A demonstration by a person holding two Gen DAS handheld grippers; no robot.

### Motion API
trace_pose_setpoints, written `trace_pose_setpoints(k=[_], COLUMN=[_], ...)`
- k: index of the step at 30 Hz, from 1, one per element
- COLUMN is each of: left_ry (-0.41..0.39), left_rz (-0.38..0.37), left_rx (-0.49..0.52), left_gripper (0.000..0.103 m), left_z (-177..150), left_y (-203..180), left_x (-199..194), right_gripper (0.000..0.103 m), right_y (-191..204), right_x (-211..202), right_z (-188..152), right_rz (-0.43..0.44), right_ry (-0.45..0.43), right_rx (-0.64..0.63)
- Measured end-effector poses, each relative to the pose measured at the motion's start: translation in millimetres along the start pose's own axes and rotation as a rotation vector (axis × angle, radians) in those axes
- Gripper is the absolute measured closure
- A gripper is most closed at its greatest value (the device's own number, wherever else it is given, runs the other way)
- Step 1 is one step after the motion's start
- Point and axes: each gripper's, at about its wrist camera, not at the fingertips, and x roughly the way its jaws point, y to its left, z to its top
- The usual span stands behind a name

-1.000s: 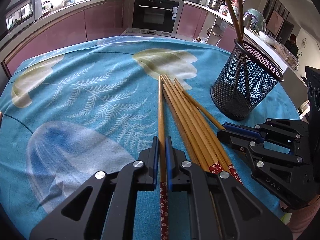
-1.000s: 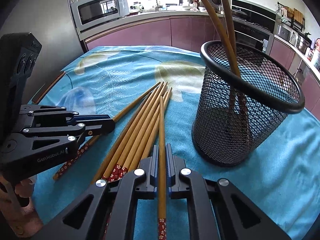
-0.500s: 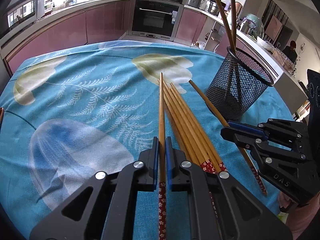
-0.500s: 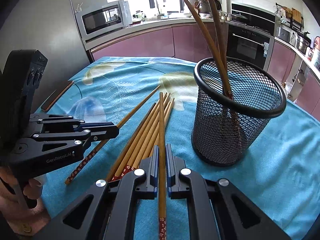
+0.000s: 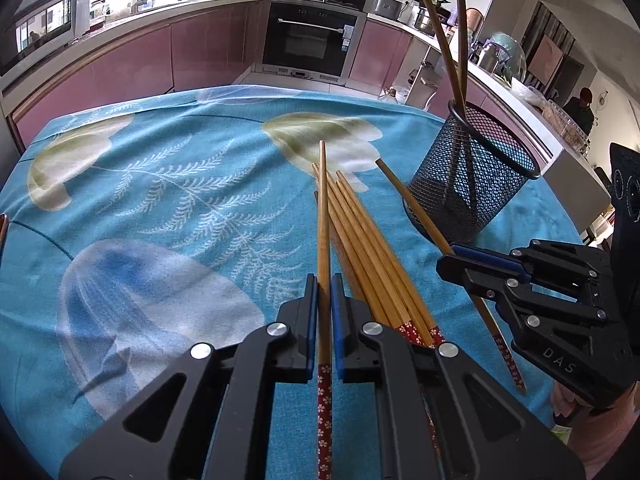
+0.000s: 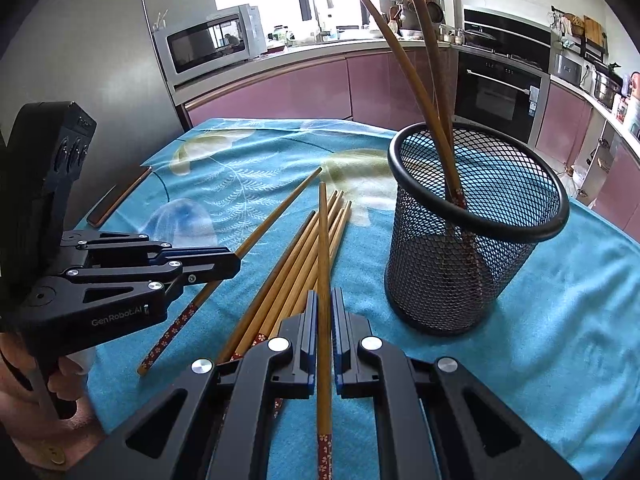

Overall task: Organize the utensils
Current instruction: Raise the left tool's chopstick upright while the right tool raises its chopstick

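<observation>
- Left gripper [image 5: 324,292]: jaws clamped on a single wooden chopstick [image 5: 323,216], gripped just above its red floral handle end; tip points away over the table, and it looks lifted clear of the cloth.
- Right gripper [image 6: 324,308]: likewise clamped on its own chopstick [image 6: 323,248], held near the patterned end, shaft angled over the loose pile.
- Loose chopsticks [image 5: 368,252]: a bundle of about five, side by side on the blue patterned tablecloth [image 5: 160,200], handle ends nearest the grippers. The exact count is uncertain where they overlap under the left gripper.
- Black mesh holder [image 6: 476,232]: upright on the cloth beyond the pile, closer to the right gripper; already carries two or three chopsticks leaning on its far rim, handle ends down.
- Judgement on step: both sticks are picked and ready for transfer to the holder. Right should go first, being nearer. Tilt the stick towards vertical, handle end down to match those inside, and bring it over the open mouth before releasing.
- Keep the grip firm through the tilt; a thin round stick may pivot between flat pads.
- Approach from the near side of the rim to avoid knocking the leaning chopsticks or tipping the light holder.
- Hold the left gripper back until the right clears the rim.
</observation>
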Motion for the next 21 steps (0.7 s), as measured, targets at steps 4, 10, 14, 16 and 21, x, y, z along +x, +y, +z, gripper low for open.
trace_pose_setpoints(k=[4, 10, 14, 16, 21], left_ry=[-0.003, -0.002, -0.005, -0.009, -0.022], left_rz=[-0.001, 0.0, 0.0, 0.0, -0.01], left_rx=[0.0, -0.001, -0.003, -0.004, -0.007], left_gripper=[0.096, 0.096, 0.096, 0.096, 0.096], left_z=[1.1, 1.8, 2.2, 2.3, 2.9], left_y=[0.0, 0.0, 0.2, 0.1, 0.0], left_x=[-0.3, -0.1, 0.3, -0.1, -4.0], right_gripper=[0.097, 0.097, 0.097, 0.097, 0.097], right_y=[0.6, 1.4, 1.5, 1.0, 1.8], right_x=[0.8, 1.7, 1.0, -0.3, -6.5], right_z=[0.5, 1.2, 0.8, 0.8, 2.2], right_rz=[0.004, 0.004, 0.006, 0.006, 0.008], right_ry=[-0.002, -0.004, -0.008, -0.013, -0.036], right_rx=[0.001, 0.002, 0.004, 0.005, 0.002])
